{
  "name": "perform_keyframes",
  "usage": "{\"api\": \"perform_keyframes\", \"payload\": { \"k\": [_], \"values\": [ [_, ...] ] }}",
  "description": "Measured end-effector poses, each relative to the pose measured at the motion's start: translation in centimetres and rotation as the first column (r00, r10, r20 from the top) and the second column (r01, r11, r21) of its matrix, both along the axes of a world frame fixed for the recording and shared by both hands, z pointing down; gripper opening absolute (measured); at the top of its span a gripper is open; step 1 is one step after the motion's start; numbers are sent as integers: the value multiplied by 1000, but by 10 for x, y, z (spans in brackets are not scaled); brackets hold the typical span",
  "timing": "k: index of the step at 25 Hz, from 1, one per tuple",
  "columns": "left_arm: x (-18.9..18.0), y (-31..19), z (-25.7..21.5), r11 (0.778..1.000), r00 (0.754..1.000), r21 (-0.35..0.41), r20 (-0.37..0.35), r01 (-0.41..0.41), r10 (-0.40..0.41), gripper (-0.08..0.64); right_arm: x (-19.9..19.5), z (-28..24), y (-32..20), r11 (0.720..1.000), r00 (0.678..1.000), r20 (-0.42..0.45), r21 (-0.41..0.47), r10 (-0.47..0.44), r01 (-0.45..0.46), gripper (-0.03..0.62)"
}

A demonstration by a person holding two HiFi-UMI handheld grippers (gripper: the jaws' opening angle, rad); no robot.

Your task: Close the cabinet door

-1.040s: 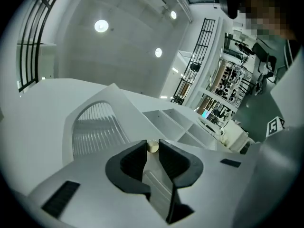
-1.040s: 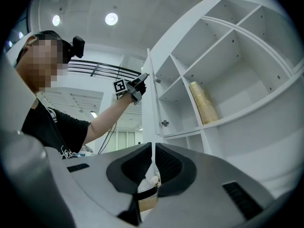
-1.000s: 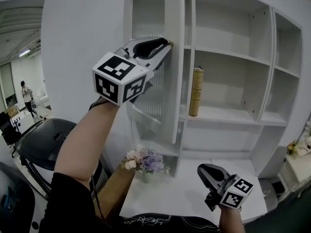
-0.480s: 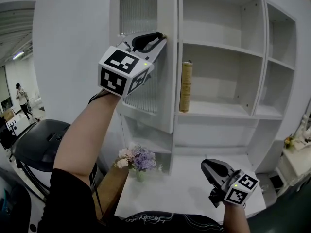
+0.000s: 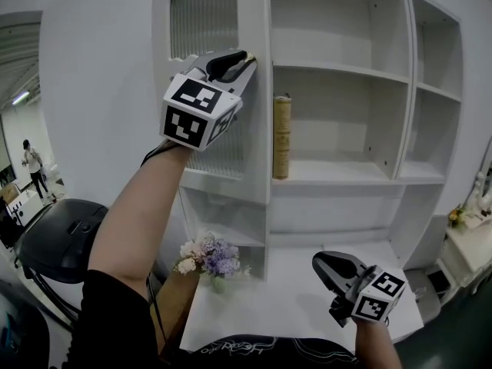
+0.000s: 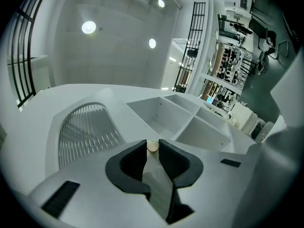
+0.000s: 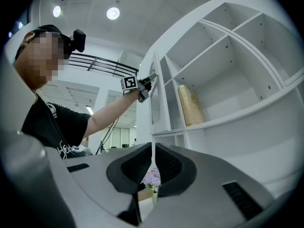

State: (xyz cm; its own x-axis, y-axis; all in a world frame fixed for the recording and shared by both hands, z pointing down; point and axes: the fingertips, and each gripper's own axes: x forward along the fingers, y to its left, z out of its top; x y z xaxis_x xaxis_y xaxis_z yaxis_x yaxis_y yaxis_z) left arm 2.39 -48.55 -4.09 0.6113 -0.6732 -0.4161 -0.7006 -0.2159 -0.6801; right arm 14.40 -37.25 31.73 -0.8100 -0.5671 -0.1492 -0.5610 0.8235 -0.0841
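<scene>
Door (image 5: pixel 259 152) sits at approx 11 o'clock in the head view, hinged on its left side, and is not yet flush w/ the cabinet (image 5: pixel 338 177). The right gripper view shows its free edge standing out from the shelf front.

Left gripper (image 5: pixel 244 60) is clamped on the small round knob (image 6: pixel 152 146) at the door's free edge, w/ the pads pinching it from both sides. Right gripper (image 5: pixel 327 264) hangs low at approx 5 o'clock w/ its jaws together on nothing, well apart from the cabinet.

Handling, as a judgement: the door prob. swings light and easy. It's a stiff, white-painted frame, likely wood or board, w/ an arched ribbed pane (image 5: pixel 201 14), glass or plastic, can't tell which. The pane could be fragile, so no slamming, and it should be eased in at the end. The knob is the right hold: farthest from the hinge, so best leverage. It is small, smooth and pale, so it may slip out if the pull goes off-axis. A flat push on the frame would work too, but not on the pane.

Shelves are plain white, matte and square-cut. A gold tube (image 5: pixel 282 137) stands upright on a shelf just beside the door's edge, at approx 12 o'clock. It seems set back inside, so it prob. won't foul the door. Flowers (image 5: pixel 207 256) stand below at approx 7 o'clock.
</scene>
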Motion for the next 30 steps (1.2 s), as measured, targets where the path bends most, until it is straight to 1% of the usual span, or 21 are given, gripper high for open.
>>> {"api": "perform_keyframes", "payload": {
  "k": [2, 5, 7, 16, 21, 26, 30],
  "values": [
    [3, -10, 1, 1000, 1000, -9, -6, 3, -3, 94, 1, 3, -5, 1000, 1000, -3, -6, -2, 2, 52],
    [7, -24, 2, 998, 1000, -53, -23, -19, 18, 92, 3, 5, -13, 1000, 1000, 1, -13, -1, 1, 52],
    [10, -34, 2, 997, 999, -70, -26, -20, 18, 91, 4, 6, -18, 1000, 1000, 4, -15, 2, -2, 52],
    [18, -73, 3, 996, 997, -52, 24, 73, -72, 89, 16, 9, -39, 1000, 1000, 12, -17, 20, -20, 52],
    [19, -91, 3, 994, 994, -44, 39, 104, -102, 91, 23, 14, -50, 999, 999, 23, -24, 37, -37, 52],
    [20, -93, 2, 993, 991, -15, 60, 118, -117, 89, 32, 16, -62, 999, 998, 33, -29, 45, -45, 52],
    [19, -95, 3, 991, 988, 4, 77, 136, -136, 89, 30, 16, -68, 999, 999, 33, -24, 37, -36, 52]
  ]
}}
